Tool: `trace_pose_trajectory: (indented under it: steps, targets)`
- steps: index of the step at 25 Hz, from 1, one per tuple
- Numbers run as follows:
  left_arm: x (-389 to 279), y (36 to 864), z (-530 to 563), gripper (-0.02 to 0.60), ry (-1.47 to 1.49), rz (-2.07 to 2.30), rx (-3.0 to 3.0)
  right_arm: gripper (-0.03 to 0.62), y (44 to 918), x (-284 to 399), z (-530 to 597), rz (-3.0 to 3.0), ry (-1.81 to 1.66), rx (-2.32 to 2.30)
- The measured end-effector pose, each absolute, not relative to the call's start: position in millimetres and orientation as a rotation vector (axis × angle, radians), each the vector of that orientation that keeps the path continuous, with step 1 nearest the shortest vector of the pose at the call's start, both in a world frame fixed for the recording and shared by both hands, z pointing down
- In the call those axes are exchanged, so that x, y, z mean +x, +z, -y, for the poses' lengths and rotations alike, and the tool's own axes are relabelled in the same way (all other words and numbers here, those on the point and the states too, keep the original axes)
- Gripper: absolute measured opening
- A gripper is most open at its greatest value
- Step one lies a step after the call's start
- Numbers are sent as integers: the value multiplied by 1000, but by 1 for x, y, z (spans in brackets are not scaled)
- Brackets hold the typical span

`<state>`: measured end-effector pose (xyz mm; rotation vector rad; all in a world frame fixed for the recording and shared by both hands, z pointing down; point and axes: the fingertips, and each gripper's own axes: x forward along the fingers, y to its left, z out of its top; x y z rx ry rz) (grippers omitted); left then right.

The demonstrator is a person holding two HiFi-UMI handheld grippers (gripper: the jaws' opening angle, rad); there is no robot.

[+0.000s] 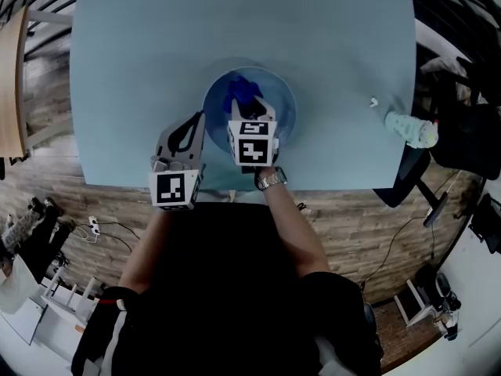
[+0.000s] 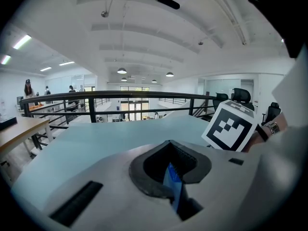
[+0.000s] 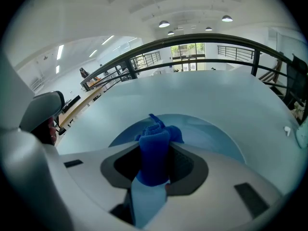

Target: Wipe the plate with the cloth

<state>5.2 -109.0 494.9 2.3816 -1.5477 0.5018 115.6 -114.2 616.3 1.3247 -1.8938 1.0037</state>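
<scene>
A round blue plate (image 1: 286, 104) sits on the pale blue table (image 1: 141, 69), near its front edge. A bunched dark blue cloth (image 1: 242, 92) lies on the plate's far-left part. My right gripper (image 1: 252, 106) reaches over the plate from the near side and is shut on the cloth (image 3: 155, 150), with the plate (image 3: 207, 136) just beyond it. My left gripper (image 1: 197, 121) is at the plate's left rim. In the left gripper view a thin blue edge (image 2: 172, 179), seemingly that rim, is pinched between its jaws.
A pale patterned bottle-like object (image 1: 412, 128) lies at the table's right edge, with a small white bit (image 1: 373, 100) beside it. A black chair (image 1: 470, 135) stands off the right side. The table's front edge (image 1: 125, 185) runs just under both grippers.
</scene>
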Motion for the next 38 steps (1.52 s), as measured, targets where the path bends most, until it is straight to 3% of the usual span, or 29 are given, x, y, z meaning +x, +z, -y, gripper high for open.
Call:
trace_pose_trajectory:
  steps: [18, 38]
  targets:
    - [-15, 496, 100, 2, 538, 1595, 2315, 120, 629, 71, 107, 1933, 999, 1184]
    - [24, 498, 105, 0, 513, 1492, 2425, 120, 632, 125, 109, 1865, 1031, 1308]
